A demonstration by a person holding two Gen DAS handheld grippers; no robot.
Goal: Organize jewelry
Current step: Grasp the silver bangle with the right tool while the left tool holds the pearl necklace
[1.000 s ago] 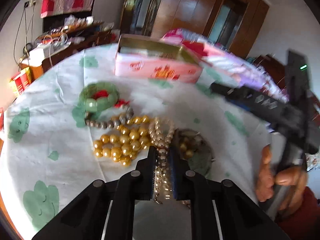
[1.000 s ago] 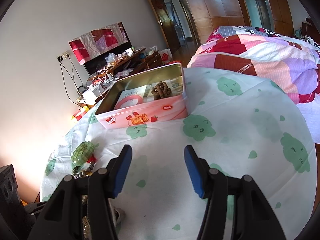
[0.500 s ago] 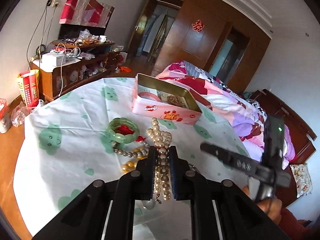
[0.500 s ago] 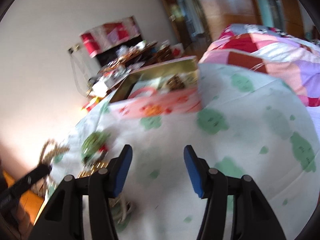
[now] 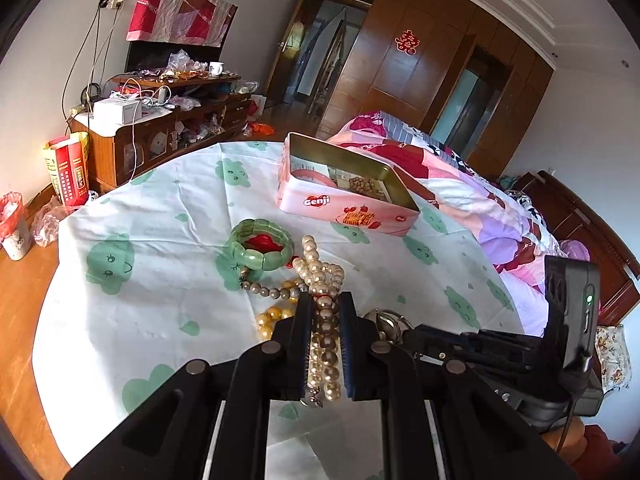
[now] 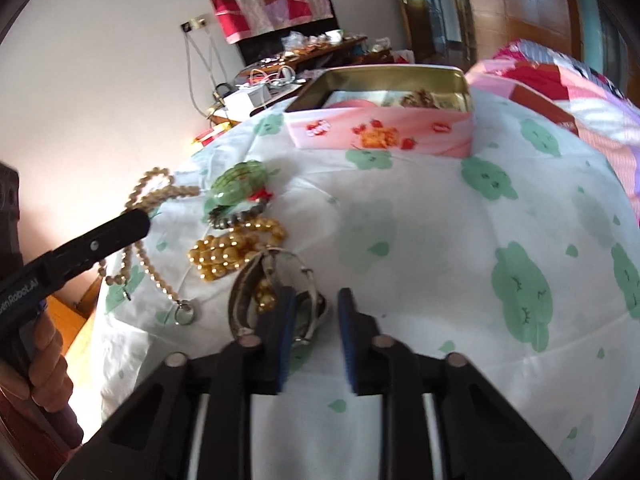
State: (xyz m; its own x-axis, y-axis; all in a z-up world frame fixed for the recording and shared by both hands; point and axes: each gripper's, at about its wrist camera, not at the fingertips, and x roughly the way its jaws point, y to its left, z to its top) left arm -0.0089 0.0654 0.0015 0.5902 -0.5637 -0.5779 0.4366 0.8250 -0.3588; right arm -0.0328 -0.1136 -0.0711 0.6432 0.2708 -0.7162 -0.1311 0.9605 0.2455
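Left tool (image 5: 325, 322): closed on a pearl necklace (image 5: 320, 276), strands pinched between its fingers and lifted; in the right wrist view loops hang off its tip at 9 o'clock.
Right tool (image 6: 316, 312): jaws closing, a gap visible between the blue pads; its left pad lies against a silver bangle (image 6: 276, 280), nothing clearly gripped.
Tabletop (image 5: 160, 240): round, under a white cloth with green clouds.
Loose jewelry: green bracelet (image 5: 260, 244), grey bead strand (image 5: 272, 291) and gold beads (image 6: 228, 252) clustered at centre.
Pink tin (image 5: 348, 196): open, at 12 o'clock beyond the pile, brown beads inside.
Bed (image 5: 460, 200): at 2 o'clock, patchwork quilt.
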